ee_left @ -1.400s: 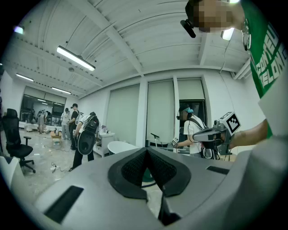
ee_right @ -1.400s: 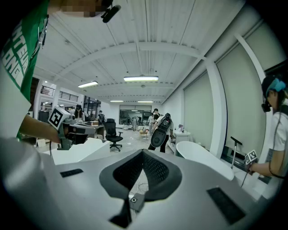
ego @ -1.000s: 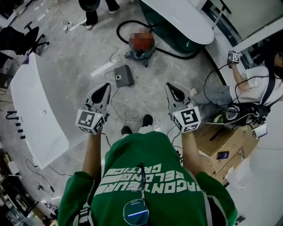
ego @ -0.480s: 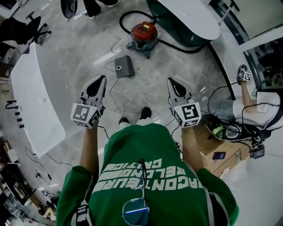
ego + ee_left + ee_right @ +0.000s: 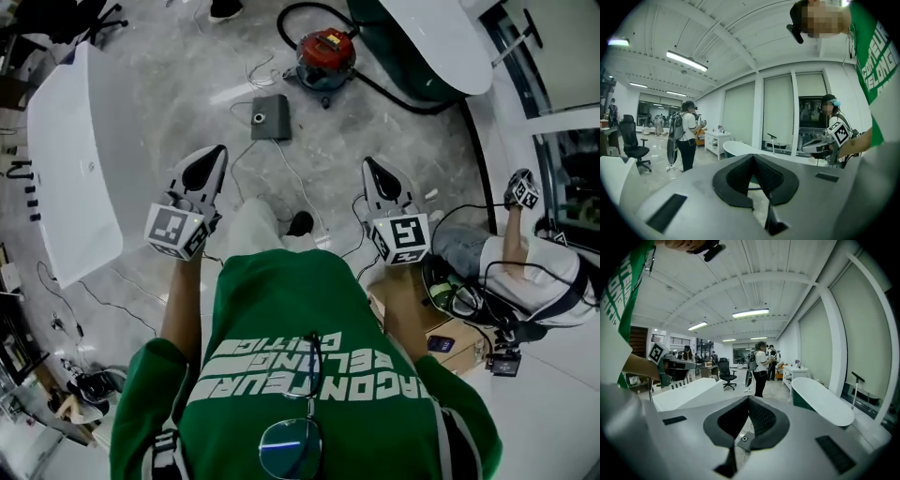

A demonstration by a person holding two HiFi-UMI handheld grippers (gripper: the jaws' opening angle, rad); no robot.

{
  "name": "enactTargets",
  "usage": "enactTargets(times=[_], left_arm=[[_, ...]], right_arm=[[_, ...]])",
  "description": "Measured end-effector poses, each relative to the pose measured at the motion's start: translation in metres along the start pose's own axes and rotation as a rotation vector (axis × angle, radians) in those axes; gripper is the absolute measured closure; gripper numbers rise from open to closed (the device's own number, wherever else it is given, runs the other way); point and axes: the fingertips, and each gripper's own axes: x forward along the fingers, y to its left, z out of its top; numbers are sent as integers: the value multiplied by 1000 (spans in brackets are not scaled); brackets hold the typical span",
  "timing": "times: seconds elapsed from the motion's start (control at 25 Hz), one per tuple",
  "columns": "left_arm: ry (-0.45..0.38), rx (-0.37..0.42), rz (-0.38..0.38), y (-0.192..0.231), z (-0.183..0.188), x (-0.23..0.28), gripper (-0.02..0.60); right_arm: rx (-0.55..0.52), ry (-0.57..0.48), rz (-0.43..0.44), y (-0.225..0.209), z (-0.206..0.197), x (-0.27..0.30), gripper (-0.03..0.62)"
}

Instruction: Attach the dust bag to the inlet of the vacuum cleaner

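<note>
The red vacuum cleaner (image 5: pixel 325 52) stands on the floor at the top of the head view, its black hose (image 5: pixel 394 98) curling off to the right. The grey flat dust bag (image 5: pixel 270 118), with a round hole in it, lies on the floor just in front of the vacuum. My left gripper (image 5: pixel 220 150) and right gripper (image 5: pixel 368 161) are held out side by side, well short of the bag. Both are shut and empty, their tips meeting in the left gripper view (image 5: pixel 753 156) and the right gripper view (image 5: pixel 749 398). Through the right jaws' gap I glimpse the dust bag (image 5: pixel 743 439).
A long white table (image 5: pixel 66 169) runs along the left. A white-and-green tub (image 5: pixel 441 42) stands behind the vacuum. Cables (image 5: pixel 286 183) trail across the floor. At the right are a seated person (image 5: pixel 525 277) and cardboard boxes (image 5: pixel 417 305). Another person (image 5: pixel 760 366) stands farther off.
The vacuum and the bag now sit higher in the head view, and a leg has swung forward. Both grippers stay shut and empty; the right one has sunk a little.
</note>
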Motion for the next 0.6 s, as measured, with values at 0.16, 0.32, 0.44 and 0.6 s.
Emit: enactTargets(times=[0.16,0.32,0.44,0.6], left_arm=[[-9,-8,11,9,-5,10,578],[-24,-29,24,24,-10,21,578],[-31,-42,18,46,-11,31,578],[-31,-56,-5,88,-16,48,578]], right_arm=[[-8,0,10,-4,-1,16,586],[-32,15,31,-7,2,39,586],[-44,25,31,-8,11,65,586],[-54,38,17,-5,22,107,586]])
